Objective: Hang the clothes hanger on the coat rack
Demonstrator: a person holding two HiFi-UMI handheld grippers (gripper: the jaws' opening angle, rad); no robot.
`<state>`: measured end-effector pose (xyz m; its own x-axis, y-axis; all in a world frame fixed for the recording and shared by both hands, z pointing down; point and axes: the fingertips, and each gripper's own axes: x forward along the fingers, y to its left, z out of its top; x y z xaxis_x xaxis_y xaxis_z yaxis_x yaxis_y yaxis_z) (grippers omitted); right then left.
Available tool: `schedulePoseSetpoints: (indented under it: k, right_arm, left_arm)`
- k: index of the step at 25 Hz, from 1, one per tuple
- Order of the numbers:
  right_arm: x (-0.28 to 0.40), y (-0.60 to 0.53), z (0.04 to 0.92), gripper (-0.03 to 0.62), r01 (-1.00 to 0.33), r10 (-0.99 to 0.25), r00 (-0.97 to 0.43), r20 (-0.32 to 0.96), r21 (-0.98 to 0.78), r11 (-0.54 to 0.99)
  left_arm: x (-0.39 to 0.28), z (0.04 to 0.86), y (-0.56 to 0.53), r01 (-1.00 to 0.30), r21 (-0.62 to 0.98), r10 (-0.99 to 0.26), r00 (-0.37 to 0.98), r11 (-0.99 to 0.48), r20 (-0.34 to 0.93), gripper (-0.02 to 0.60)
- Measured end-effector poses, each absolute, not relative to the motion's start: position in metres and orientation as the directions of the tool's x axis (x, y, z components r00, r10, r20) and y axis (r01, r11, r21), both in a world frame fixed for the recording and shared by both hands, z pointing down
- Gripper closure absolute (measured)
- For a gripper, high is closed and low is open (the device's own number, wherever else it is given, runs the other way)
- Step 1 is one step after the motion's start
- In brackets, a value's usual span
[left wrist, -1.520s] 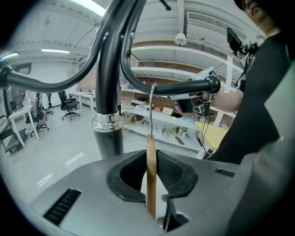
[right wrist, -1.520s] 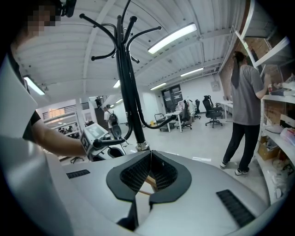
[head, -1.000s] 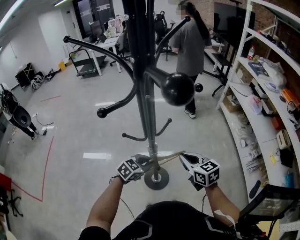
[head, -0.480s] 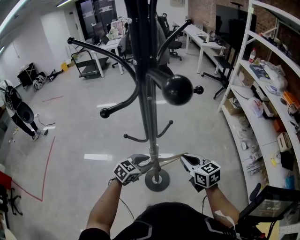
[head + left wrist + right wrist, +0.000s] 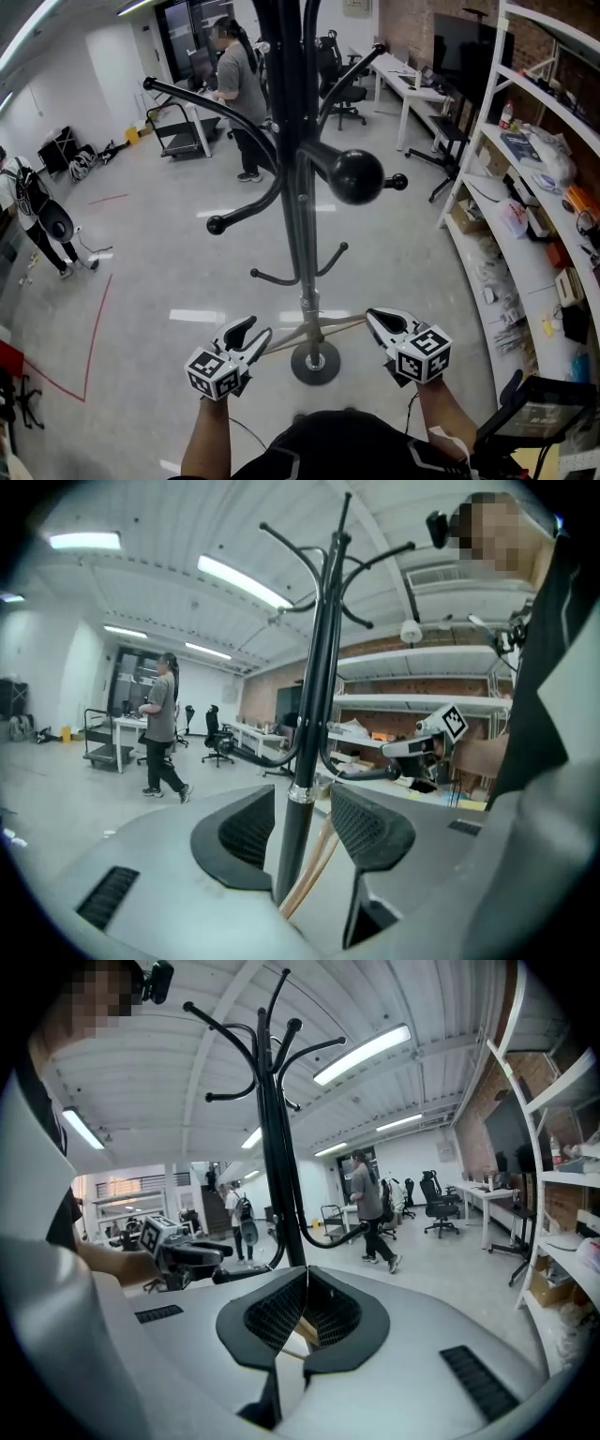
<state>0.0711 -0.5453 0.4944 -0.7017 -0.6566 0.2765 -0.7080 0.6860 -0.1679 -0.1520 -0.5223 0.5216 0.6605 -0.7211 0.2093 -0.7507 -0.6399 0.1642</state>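
A black coat rack (image 5: 300, 234) stands straight ahead on a round base (image 5: 314, 361), with curved arms ending in knobs. Low in front of its pole, a thin wooden hanger (image 5: 342, 324) lies roughly level. My right gripper (image 5: 375, 319) is shut on the hanger's right end; in the right gripper view the wood (image 5: 302, 1330) sits pinched between the jaws (image 5: 307, 1274). My left gripper (image 5: 251, 333) is at the lower left, and its jaws have just been opening. In the left gripper view (image 5: 302, 799) they stand wide. The pole (image 5: 314, 696) and the hanger's wood (image 5: 314, 874) show in the gap, untouched by the pads.
White shelves (image 5: 525, 216) packed with small items run along the right. Short low hooks (image 5: 272, 277) stick out of the pole above the hanger. A person (image 5: 234, 84) stands by a desk at the back, another (image 5: 37, 220) at the far left. Red tape (image 5: 94, 319) marks the floor.
My left gripper has opened, let go of the hanger's left end and pulled back to the lower left. The right gripper keeps its grip, nearly still. A person now stands at the back left.
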Motion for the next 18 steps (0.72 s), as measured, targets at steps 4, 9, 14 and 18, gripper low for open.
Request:
schedulePoseSetpoints:
  k: [4,9,14,18]
  right_arm:
    - [0.066,-0.541,0.468,0.588,-0.697,-0.66,-0.713,0.235,-0.137,0.704]
    - [0.059,-0.536,0.436,0.588,-0.679,-0.658,-0.732,0.178,-0.114,0.725]
    - [0.056,-0.531,0.426,0.588,-0.673,-0.655,-0.739,0.16,-0.108,0.732]
    - [0.055,-0.532,0.428,0.588,-0.684,-0.667,-0.729,0.156,-0.119,0.72]
  left_arm:
    - [-0.159,0.482,-0.505,-0.774,0.209,-0.776,0.624,-0.598,0.093,0.416]
    - [-0.154,0.447,-0.492,-0.781,0.264,-0.806,0.591,-0.566,0.021,0.417]
    - [-0.145,0.43,-0.484,-0.78,0.266,-0.81,0.587,-0.567,-0.005,0.48]
    - [-0.144,0.425,-0.48,-0.788,0.246,-0.815,0.579,-0.565,-0.015,0.569]
